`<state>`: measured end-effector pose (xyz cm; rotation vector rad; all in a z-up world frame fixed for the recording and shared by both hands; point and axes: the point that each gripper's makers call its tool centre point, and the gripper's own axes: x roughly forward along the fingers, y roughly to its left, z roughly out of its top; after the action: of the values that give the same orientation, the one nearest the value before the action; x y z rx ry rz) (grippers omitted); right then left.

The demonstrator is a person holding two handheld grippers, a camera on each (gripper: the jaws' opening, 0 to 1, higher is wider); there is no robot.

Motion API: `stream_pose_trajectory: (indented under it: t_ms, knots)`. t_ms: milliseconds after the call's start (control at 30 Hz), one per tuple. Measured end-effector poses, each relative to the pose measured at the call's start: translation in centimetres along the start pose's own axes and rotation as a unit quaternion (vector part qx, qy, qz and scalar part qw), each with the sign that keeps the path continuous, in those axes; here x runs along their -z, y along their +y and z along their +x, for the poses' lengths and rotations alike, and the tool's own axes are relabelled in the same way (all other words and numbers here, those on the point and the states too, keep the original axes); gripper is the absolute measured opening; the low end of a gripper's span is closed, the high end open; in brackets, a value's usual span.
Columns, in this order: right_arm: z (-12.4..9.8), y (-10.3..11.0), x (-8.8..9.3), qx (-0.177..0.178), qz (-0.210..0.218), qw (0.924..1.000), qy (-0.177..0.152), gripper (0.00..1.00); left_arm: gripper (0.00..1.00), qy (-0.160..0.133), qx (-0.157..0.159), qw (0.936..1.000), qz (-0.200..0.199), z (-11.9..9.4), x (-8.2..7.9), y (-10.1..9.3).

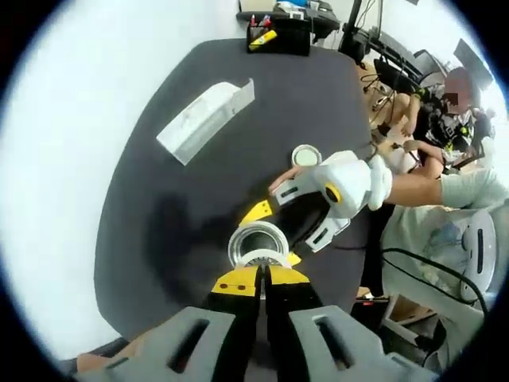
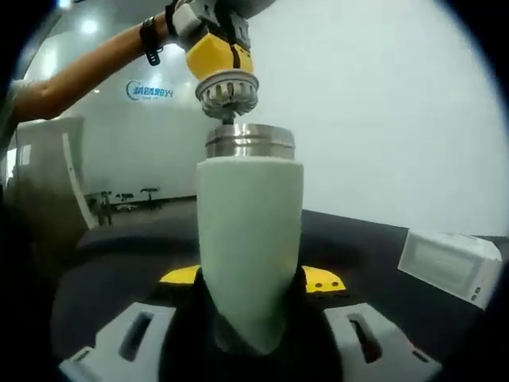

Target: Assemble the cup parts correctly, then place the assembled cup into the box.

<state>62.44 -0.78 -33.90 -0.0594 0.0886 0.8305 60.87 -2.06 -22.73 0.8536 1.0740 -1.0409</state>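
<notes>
We are seeing a pale green cup body [image 2: 250, 239] with a bare steel threaded rim, standing upright over the dark tabletop [image 2: 366, 247]. The right hand-held gripper [image 2: 250, 282] is clamping its lower part between yellow-tipped jaws. Directly above the rim, the left hand-held gripper [image 2: 227, 76] is gripping a ribbed strainer-like insert [image 2: 228, 94] (just clear of the steel mouth). In the left gripper view we are looking down into the open cup. A small round lid [image 1: 306, 155] and a white box [image 1: 208, 118] are lying farther along the tabletop.
</notes>
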Motion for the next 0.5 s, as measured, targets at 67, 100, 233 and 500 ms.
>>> stream_pose_trajectory:
  t_ms: [67,100,233,500]
  knots:
    - [0.0,-0.1,0.1,-0.001,0.007,1.0,-0.001,0.42,0.0,0.003,0.002,1.0,0.001,0.2,-0.1,-0.1]
    - [-0.1,-0.1,0.1,-0.001,0.008,1.0,-0.001,0.42,0.0,0.006,0.003,1.0,0.003,0.3,-0.1,-0.1]
    - [-0.1,-0.2,0.1,-0.002,0.006,1.0,0.0,0.41,0.0,0.014,0.005,0.9999,0.009,0.8,-0.2,-0.3]
    - [0.0,-0.2,0.1,0.0,0.005,1.0,-0.001,0.41,0.0,0.035,0.012,0.9992,0.015,1.9,-0.1,-0.5]
